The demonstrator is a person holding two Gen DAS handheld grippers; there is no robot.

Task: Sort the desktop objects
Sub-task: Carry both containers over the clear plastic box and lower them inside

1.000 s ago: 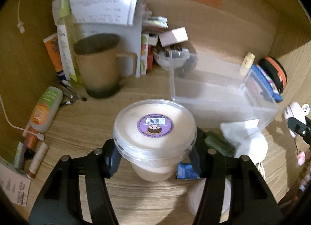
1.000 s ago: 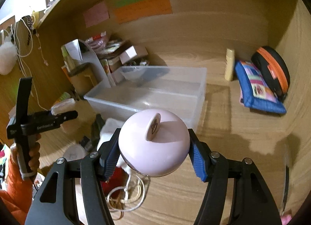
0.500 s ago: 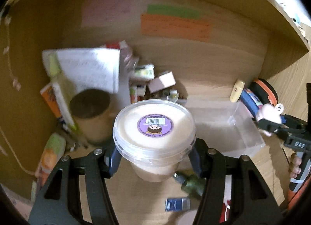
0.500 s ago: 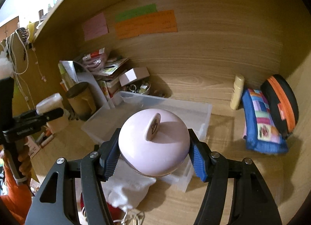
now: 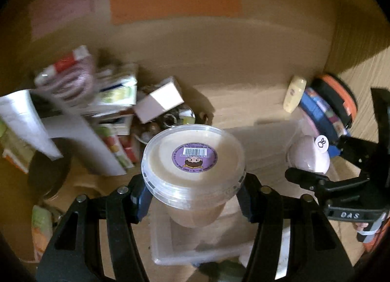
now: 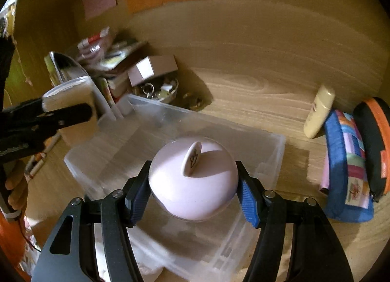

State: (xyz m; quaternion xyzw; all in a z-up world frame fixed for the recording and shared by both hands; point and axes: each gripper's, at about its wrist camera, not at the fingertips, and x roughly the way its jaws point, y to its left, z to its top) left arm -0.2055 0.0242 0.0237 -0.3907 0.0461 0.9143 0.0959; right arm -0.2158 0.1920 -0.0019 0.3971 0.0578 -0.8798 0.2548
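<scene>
My left gripper (image 5: 193,199) is shut on a clear plastic tub (image 5: 193,160) with a cream lid and a purple barcode sticker, held in the air above the near end of a clear plastic bin (image 5: 160,250). My right gripper (image 6: 193,195) is shut on a round pale-pink object (image 6: 193,179) with a small white tab on top, held over the middle of the clear plastic bin (image 6: 243,143). Each gripper shows in the other's view: the right one with the pink object (image 5: 309,157) at the right, the left one with the tub (image 6: 70,104) at the left.
A pile of boxes, papers and a white box (image 6: 152,68) crowds the back left corner beside a bowl of keys (image 6: 156,90). A cream tube (image 6: 319,111), a blue patchwork pouch (image 6: 346,167) and a black-and-orange case (image 6: 375,140) lean at the right wall. A brown mug (image 5: 48,174) stands left.
Both grippers have carried their objects forward, from in front of the bin to above it. The left one also rose and rolled a little; the mug has slid to the left edge of its view.
</scene>
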